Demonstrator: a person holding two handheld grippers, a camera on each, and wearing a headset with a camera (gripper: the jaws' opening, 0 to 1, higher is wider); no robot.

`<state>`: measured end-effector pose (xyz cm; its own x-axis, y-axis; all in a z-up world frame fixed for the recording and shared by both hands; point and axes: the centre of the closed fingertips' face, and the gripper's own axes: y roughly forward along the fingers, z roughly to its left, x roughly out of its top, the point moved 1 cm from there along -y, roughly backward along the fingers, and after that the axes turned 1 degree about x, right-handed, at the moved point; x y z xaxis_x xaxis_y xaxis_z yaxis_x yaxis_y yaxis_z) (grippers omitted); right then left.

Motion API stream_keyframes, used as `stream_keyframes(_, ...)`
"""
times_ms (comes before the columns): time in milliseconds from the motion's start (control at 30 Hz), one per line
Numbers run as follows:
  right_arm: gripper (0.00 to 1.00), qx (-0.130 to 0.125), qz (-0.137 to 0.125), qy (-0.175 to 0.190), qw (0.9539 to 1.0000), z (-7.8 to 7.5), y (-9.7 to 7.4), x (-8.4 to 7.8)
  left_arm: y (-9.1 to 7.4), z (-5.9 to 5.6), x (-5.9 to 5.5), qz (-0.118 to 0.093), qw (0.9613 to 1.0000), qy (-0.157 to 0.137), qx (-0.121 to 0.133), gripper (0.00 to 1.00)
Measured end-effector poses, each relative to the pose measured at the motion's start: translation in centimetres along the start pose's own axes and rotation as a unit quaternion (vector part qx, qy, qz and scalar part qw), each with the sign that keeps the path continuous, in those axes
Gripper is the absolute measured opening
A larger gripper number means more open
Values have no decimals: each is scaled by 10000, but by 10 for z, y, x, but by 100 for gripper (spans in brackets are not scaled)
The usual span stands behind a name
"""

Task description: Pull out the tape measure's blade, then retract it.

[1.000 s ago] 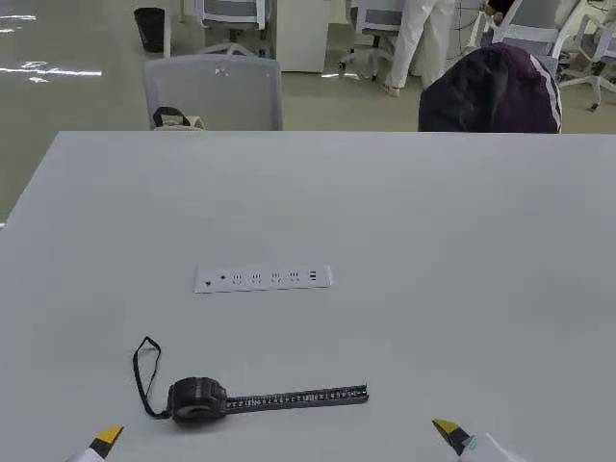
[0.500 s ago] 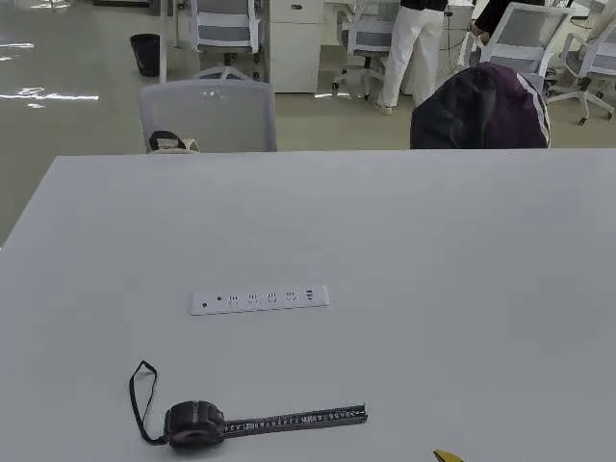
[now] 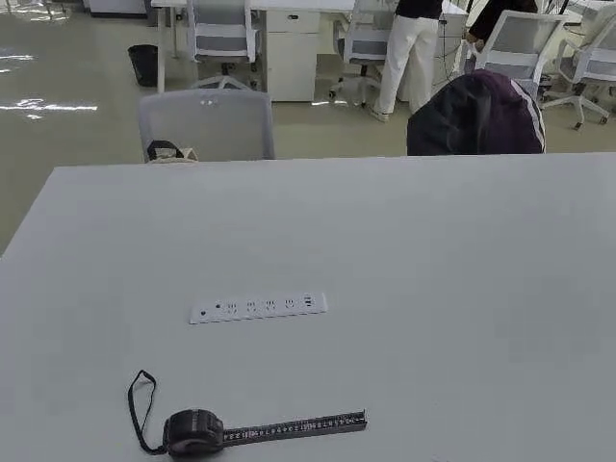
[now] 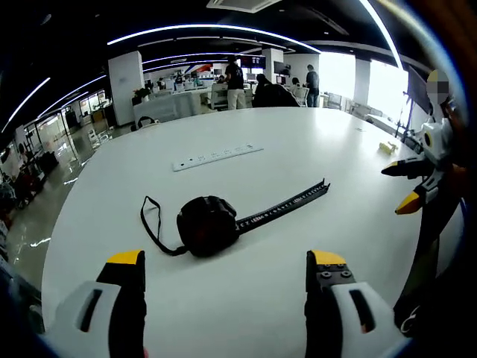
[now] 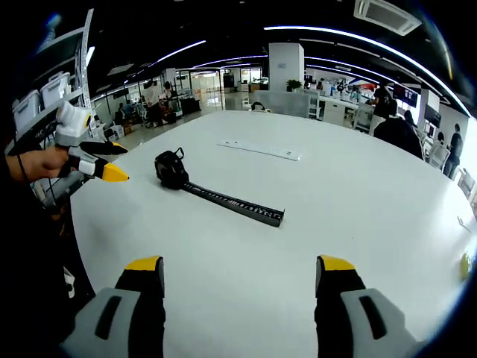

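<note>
The tape measure [image 3: 195, 432] lies on the white table [image 3: 433, 289] near its front edge, at the lower left of the head view. Its black case [image 4: 206, 224] rests flat. The blade [image 3: 298, 426] is out and runs flat along the table to the right of the case. A thin black strap [image 3: 138, 409] loops out from the case's other side. Further back on the table lies a white power strip [image 3: 258, 308], well apart from the tape measure and roughly parallel to the blade.

In the left gripper view, the left gripper [image 4: 226, 258] points at the case with its yellow-tipped jaws spread wide and bare table between them. The case sits beyond the tips, not touching them. The right gripper [image 5: 240, 262] is likewise wide open in its own view, facing the blade's free end, which lies on the table beyond its tips and apart from them. Each gripper comes into the edge of the other's view with its jaws parted, near the table's edge. A hand [image 5: 33, 162] holds the left one.

Beyond the table stand a grey chair [image 3: 205, 123] and, to its right, a dark purple jacket [image 3: 476, 115]. A person [image 3: 409, 48] in white trousers stands further back among desks
</note>
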<state>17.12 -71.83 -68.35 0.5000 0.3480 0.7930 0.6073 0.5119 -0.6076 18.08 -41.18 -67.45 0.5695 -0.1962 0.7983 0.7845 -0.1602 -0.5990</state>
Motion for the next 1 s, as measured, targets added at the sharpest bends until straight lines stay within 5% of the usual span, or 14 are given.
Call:
stream_keyframes(567, 84, 63, 149, -217, 9996, 7, 1, -12, 30, -4, 14, -20, 9984, -327, 459, 84)
stream_keyframes(1000, 83, 129, 153, -239, 9995, 1, 10, -9, 54, 8, 0, -52, 9943, -624, 861, 82)
